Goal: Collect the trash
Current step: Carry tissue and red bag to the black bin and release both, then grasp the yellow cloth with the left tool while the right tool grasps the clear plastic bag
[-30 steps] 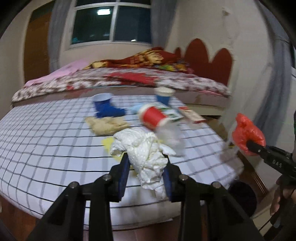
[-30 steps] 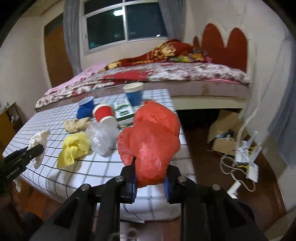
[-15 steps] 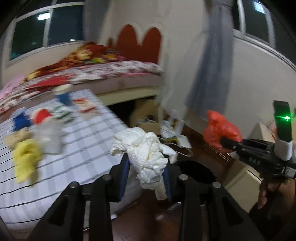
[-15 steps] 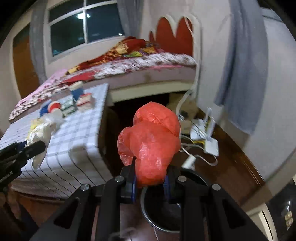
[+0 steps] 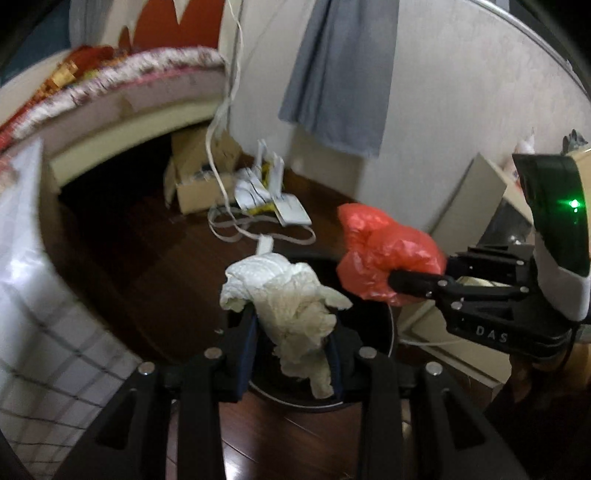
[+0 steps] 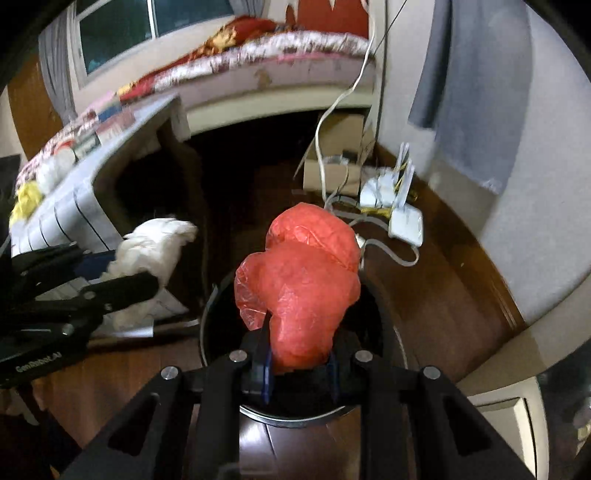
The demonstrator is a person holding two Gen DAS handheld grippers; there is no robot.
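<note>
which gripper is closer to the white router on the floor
Right. The right gripper, shut on the red bag, hangs over the bin just short of the router. The left gripper, holding white paper, sits farther back, on the table side.

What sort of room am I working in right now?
Most likely a bedroom in a home: a bed with patterned bedding, a curtained window, and a checked-cloth table. A dark round bin stands on the wooden floor.

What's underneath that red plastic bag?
Below the red plastic bag, pinched in the right gripper, sits a dark round bin on the floor. The bag and gripper cover most of its opening, so its contents cannot be seen.
</note>
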